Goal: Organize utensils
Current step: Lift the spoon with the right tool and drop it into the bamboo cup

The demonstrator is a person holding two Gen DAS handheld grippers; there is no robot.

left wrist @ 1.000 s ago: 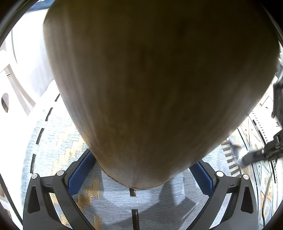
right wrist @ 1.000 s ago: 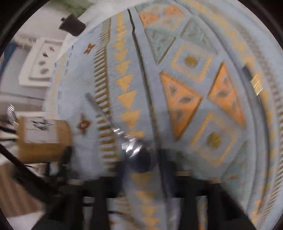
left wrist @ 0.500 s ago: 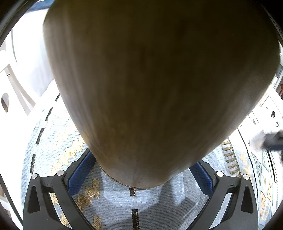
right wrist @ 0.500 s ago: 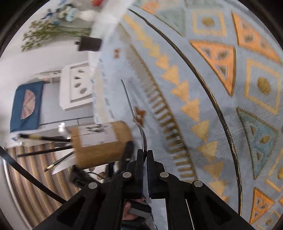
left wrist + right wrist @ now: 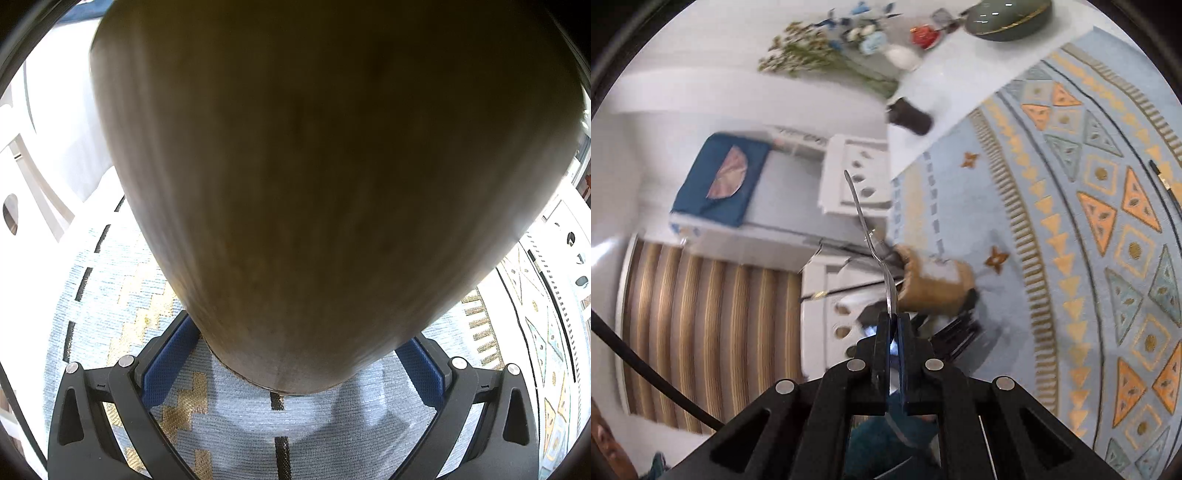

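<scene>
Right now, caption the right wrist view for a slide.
Right tongs shut on a metal utensil above the wooden holder.

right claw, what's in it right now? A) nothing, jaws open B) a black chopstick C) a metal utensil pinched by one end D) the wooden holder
C: the right claw is shut on a thin metal utensil that sticks out ahead of it, while the wooden holder sits beyond, gripped by the other claw.
</scene>
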